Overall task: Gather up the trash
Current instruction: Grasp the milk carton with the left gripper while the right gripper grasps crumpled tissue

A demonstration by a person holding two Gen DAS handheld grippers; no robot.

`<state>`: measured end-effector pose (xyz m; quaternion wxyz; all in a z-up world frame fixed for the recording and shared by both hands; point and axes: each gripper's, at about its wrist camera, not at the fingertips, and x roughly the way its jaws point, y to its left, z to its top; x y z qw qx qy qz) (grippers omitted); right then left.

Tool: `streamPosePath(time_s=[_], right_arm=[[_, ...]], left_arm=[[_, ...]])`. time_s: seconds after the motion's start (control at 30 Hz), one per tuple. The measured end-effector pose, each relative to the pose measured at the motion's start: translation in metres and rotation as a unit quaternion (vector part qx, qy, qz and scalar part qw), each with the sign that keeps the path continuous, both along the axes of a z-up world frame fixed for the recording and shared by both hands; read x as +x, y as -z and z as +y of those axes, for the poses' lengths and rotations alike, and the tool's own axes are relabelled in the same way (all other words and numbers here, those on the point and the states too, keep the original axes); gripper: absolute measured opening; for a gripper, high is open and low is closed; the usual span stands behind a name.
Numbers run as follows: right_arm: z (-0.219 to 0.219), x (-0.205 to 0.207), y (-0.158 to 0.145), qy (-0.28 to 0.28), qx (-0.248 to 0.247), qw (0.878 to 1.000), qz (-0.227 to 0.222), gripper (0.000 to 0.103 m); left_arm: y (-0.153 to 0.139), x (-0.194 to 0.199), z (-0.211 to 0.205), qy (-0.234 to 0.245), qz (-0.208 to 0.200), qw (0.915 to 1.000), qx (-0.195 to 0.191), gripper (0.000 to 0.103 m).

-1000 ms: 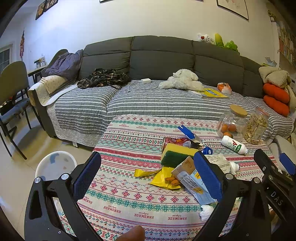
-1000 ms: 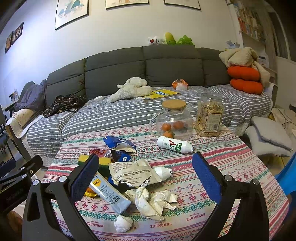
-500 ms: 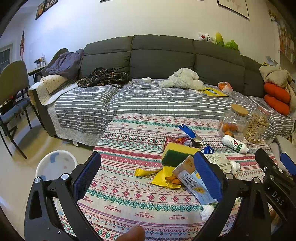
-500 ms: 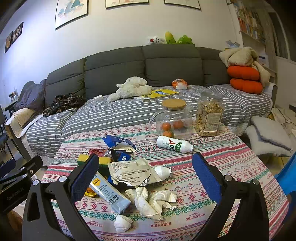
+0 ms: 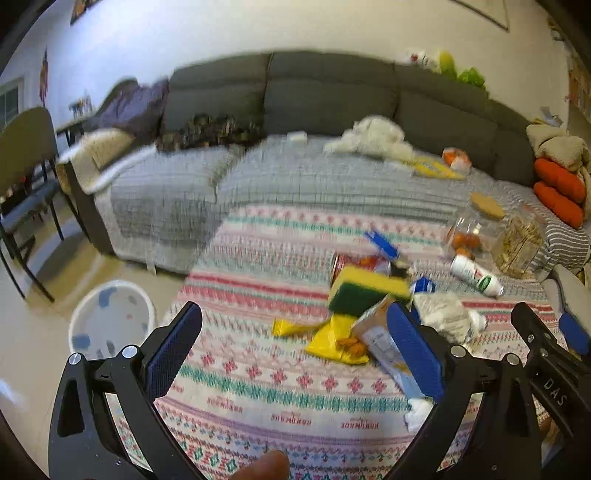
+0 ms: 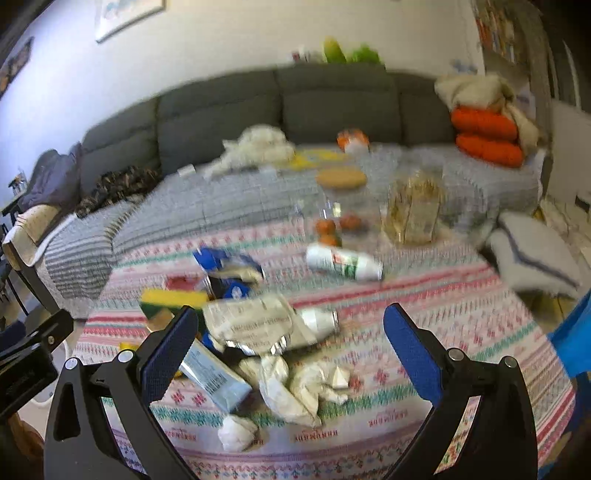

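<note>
A long dark grey sofa [image 5: 332, 96] runs along a pale wall [image 5: 221, 33], its seat under a grey striped cover [image 5: 295, 177]. Orange cushions [image 6: 484, 136] are stacked at its right end. Left of the sofa, a dark chair [image 5: 26, 166] stands on the beige floor [image 5: 33, 332]. Framed pictures [image 6: 125, 14] hang above the sofa.

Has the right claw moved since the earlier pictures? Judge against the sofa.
Yes. The right claw is moving: the view is blurred, and the sofa sits lower and tilted, so the claw has tipped.

both views now blur; the left gripper [image 5: 293, 345] and right gripper [image 6: 286, 345] have closed in on the trash pile [image 6: 258, 332].
</note>
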<state>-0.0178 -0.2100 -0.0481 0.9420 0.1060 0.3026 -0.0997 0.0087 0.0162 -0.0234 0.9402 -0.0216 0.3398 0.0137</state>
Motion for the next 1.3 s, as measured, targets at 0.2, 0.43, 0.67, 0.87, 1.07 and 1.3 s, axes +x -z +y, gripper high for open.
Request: streamPosePath(time_s=[0.2,0.43,0.67,0.87,1.07,1.3], right_arm=[[-0.026,0.017,0.028,0.012,0.077,0.994,0.083,0.098],[-0.042,0.017,0.035,0.023,0.089,0.991,0.1,0.098],[-0.064,0.015,0.035,0.042,0.089,0.989,0.11,0.098],[-0.078,0.016,0.041,0.053,0.091,0.987,0.124,0.098],[-0.079,0.023,0.045,0.044,0.111,0.983,0.136,0.098],[-0.06,0.035,0.054,0.003,0.133,0.979,0.155,0.098]], left_arm=[[0.028,0.027,0.019,0.002,0.103,0.9906,-0.09,0.096],[0.051,0.041,0.01,0.01,0.163,0.9723,-0.167,0.096],[0.062,0.059,-0.036,0.028,0.171,0.969,-0.176,0.096],[0.086,0.08,-0.053,0.007,0.195,0.963,-0.186,0.096],[0.092,0.086,-0.05,0.054,0.21,0.9518,-0.217,0.068],[0.067,0.069,-0.042,0.09,0.18,0.9596,-0.196,0.035]])
